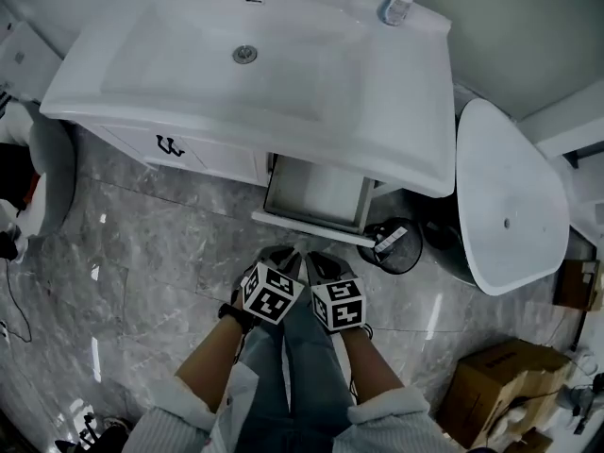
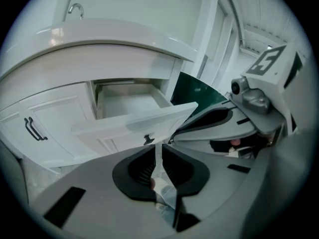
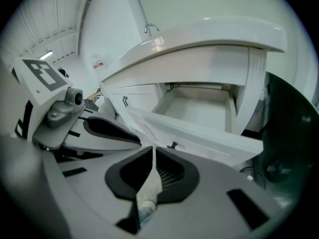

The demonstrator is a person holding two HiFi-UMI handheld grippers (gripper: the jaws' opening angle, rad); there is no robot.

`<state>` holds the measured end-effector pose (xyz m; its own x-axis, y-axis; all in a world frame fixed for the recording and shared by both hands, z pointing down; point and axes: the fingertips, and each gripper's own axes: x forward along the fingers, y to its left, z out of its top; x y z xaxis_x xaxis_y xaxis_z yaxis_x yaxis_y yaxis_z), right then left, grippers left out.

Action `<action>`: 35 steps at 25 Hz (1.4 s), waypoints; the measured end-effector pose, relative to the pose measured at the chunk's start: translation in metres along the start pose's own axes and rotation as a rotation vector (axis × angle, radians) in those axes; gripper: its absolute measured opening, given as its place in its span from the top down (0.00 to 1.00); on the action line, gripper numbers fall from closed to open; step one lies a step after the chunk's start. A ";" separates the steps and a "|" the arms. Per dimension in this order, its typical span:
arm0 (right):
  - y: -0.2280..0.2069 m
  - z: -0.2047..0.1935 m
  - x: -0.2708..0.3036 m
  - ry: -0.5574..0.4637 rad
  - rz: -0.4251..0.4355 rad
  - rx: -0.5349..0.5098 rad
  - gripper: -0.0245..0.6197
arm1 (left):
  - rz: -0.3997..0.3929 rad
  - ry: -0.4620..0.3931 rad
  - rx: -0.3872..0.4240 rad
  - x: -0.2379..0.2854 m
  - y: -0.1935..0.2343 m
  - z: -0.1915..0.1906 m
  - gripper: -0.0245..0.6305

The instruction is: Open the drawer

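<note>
Side by side above the person's legs, the left gripper (image 1: 279, 256) and right gripper (image 1: 318, 260) point toward 12 o'clock. Left jaws stand a thin crack apart, right jaws meet at the tips, and both hold nothing. At 12 o'clock from them the drawer (image 1: 311, 226) stands pulled out beneath the sink (image 1: 189, 64), its knob (image 2: 148, 139) untouched
</note>
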<state>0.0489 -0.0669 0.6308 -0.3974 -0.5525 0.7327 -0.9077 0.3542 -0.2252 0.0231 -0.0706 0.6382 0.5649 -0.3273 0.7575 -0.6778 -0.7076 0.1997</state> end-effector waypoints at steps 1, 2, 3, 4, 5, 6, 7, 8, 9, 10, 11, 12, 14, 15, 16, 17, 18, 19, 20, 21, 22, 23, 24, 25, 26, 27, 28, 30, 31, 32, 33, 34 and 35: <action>0.003 0.009 -0.005 -0.013 0.001 -0.006 0.92 | 0.000 -0.010 -0.007 -0.007 0.000 0.006 0.89; 0.006 0.018 -0.011 -0.027 0.002 -0.011 0.92 | -0.003 -0.022 -0.016 -0.014 -0.001 0.012 0.90; 0.010 0.028 -0.018 -0.044 0.004 -0.016 0.92 | -0.008 -0.037 -0.024 -0.022 -0.003 0.019 0.91; 0.014 0.038 -0.025 -0.061 0.007 -0.021 0.92 | -0.014 -0.052 -0.030 -0.030 -0.005 0.026 0.91; 0.018 0.049 -0.033 -0.080 0.010 -0.026 0.92 | -0.017 -0.067 -0.031 -0.039 -0.007 0.034 0.92; 0.023 0.061 -0.041 -0.098 0.014 -0.029 0.92 | -0.017 -0.082 -0.027 -0.048 -0.009 0.041 0.92; 0.027 0.072 -0.049 -0.116 0.017 -0.031 0.92 | -0.015 -0.096 -0.019 -0.057 -0.011 0.049 0.92; 0.031 0.083 -0.058 -0.135 0.020 -0.032 0.92 | -0.010 -0.110 -0.010 -0.067 -0.012 0.057 0.92; 0.035 0.094 -0.066 -0.153 0.024 -0.034 0.92 | -0.006 -0.125 0.000 -0.076 -0.013 0.065 0.92; 0.038 0.104 -0.075 -0.172 0.027 -0.037 0.92 | 0.000 -0.141 0.008 -0.085 -0.014 0.073 0.92; 0.041 0.114 -0.083 -0.190 0.029 -0.042 0.92 | 0.008 -0.157 0.015 -0.094 -0.015 0.082 0.92; 0.044 0.124 -0.091 -0.207 0.030 -0.045 0.92 | 0.019 -0.174 0.020 -0.104 -0.016 0.090 0.93; 0.049 0.141 -0.107 -0.238 0.032 -0.049 0.92 | 0.041 -0.209 0.020 -0.124 -0.015 0.108 0.93; 0.053 0.149 -0.115 -0.254 0.034 -0.052 0.92 | 0.050 -0.227 0.016 -0.135 -0.014 0.116 0.93; 0.056 0.158 -0.124 -0.274 0.037 -0.057 0.93 | 0.057 -0.243 0.012 -0.146 -0.013 0.123 0.93; 0.060 0.167 -0.132 -0.296 0.043 -0.062 0.93 | 0.062 -0.258 0.010 -0.156 -0.012 0.130 0.93; 0.064 0.176 -0.141 -0.321 0.051 -0.065 0.94 | 0.068 -0.273 0.014 -0.167 -0.011 0.137 0.93; 0.068 0.185 -0.150 -0.346 0.062 -0.067 0.94 | 0.074 -0.287 0.020 -0.176 -0.011 0.144 0.93; 0.072 0.195 -0.158 -0.369 0.073 -0.070 0.94 | 0.081 -0.303 0.023 -0.186 -0.011 0.151 0.93; 0.075 0.204 -0.167 -0.391 0.084 -0.075 0.95 | 0.085 -0.319 0.018 -0.195 -0.011 0.158 0.93; 0.078 0.213 -0.175 -0.411 0.095 -0.086 0.95 | 0.086 -0.339 0.003 -0.205 -0.012 0.166 0.93; 0.082 0.221 -0.184 -0.429 0.105 -0.102 0.95 | 0.083 -0.360 -0.017 -0.214 -0.013 0.173 0.93; 0.087 0.228 -0.192 -0.445 0.114 -0.118 0.95 | 0.079 -0.382 -0.037 -0.224 -0.014 0.180 0.94; 0.093 0.234 -0.199 -0.459 0.126 -0.133 0.95 | 0.078 -0.401 -0.049 -0.235 -0.016 0.185 0.94; 0.099 0.238 -0.206 -0.469 0.140 -0.146 0.95 | 0.081 -0.420 -0.051 -0.245 -0.017 0.190 0.94; 0.106 0.242 -0.212 -0.479 0.157 -0.157 0.95 | 0.087 -0.438 -0.045 -0.256 -0.019 0.195 0.94; 0.114 0.245 -0.218 -0.488 0.173 -0.170 0.95 | 0.093 -0.456 -0.036 -0.267 -0.021 0.199 0.94; 0.128 0.252 -0.227 -0.507 0.202 -0.196 0.95 | 0.106 -0.501 -0.020 -0.289 -0.023 0.206 0.94; 0.135 0.255 -0.232 -0.517 0.215 -0.210 0.95 | 0.110 -0.527 -0.021 -0.299 -0.024 0.209 0.94; 0.141 0.258 -0.237 -0.526 0.228 -0.224 0.95 | 0.113 -0.553 -0.028 -0.309 -0.026 0.210 0.94; 0.147 0.259 -0.243 -0.534 0.241 -0.236 0.95 | 0.115 -0.577 -0.040 -0.319 -0.027 0.211 0.94; 0.152 0.261 -0.249 -0.542 0.254 -0.246 0.95 | 0.118 -0.598 -0.051 -0.328 -0.029 0.210 0.94; 0.158 0.263 -0.255 -0.552 0.267 -0.254 0.95 | 0.121 -0.618 -0.058 -0.337 -0.031 0.211 0.94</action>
<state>-0.0283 -0.0687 0.2394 -0.6763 -0.7029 0.2206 -0.7353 0.6619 -0.1453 -0.0474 -0.0703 0.2457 0.6380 -0.7167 0.2814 -0.7688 -0.6131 0.1815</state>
